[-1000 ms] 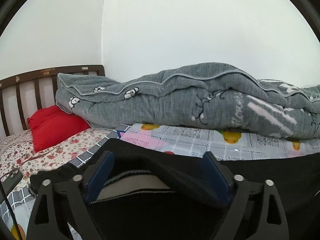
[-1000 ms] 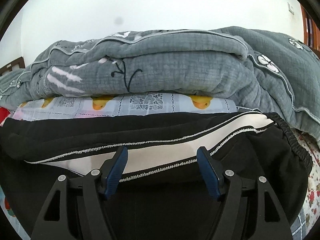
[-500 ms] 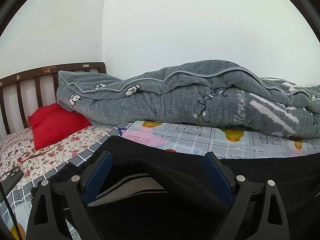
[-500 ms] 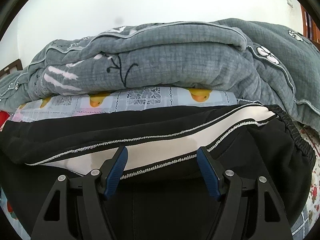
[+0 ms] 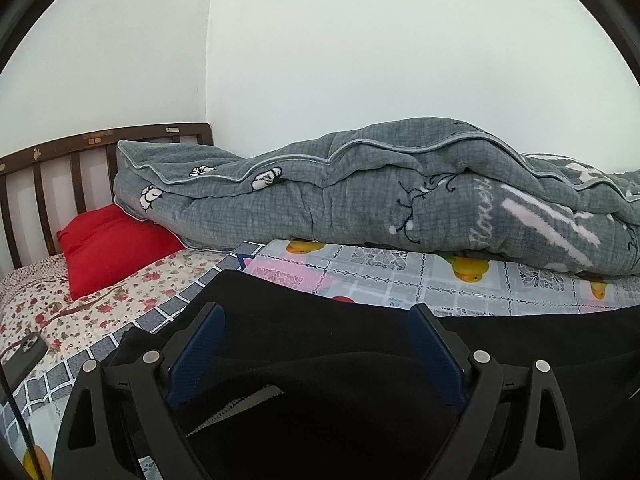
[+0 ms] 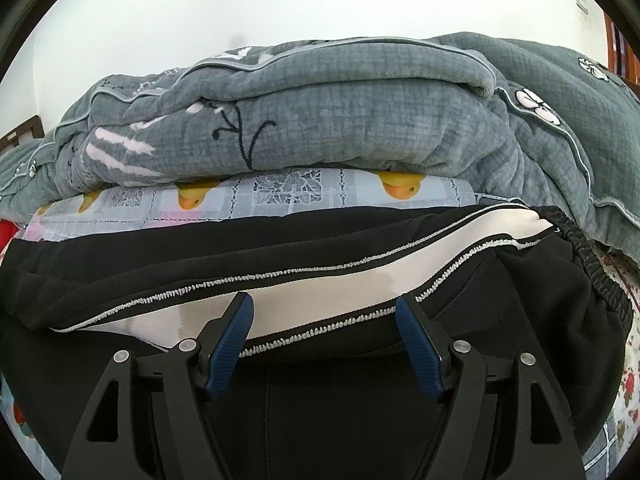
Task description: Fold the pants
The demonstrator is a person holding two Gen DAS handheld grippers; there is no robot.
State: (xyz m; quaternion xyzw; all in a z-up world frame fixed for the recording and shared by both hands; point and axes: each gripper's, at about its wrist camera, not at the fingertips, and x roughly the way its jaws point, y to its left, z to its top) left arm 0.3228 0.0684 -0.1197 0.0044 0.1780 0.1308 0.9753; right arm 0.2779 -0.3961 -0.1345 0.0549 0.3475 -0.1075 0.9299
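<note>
Both blue-padded fingers (image 5: 196, 354) of the left gripper (image 5: 316, 354) stand apart over black track pants (image 5: 320, 328); right gripper (image 6: 324, 344) likewise spread above their white side stripe (image 6: 320, 296); pants lie on the duck-print sheet (image 5: 400, 280) beside a grey quilt (image 5: 360, 192).

Far side blocked along its whole width: grey quilt (image 5: 360, 200) bulked up against the wall, overhanging the duck-print sheet (image 5: 400, 276). Only a narrow open strip of sheet between quilt and black pants (image 5: 320, 344). Far left: red pillow (image 5: 108, 248) against wooden headboard (image 5: 80, 168). Near left: phone (image 5: 24, 356) on floral sheet (image 5: 120, 300), with open sheet around it. Right wrist view: quilt (image 6: 340, 120) wraps round past the waistband end; right side tight.
</note>
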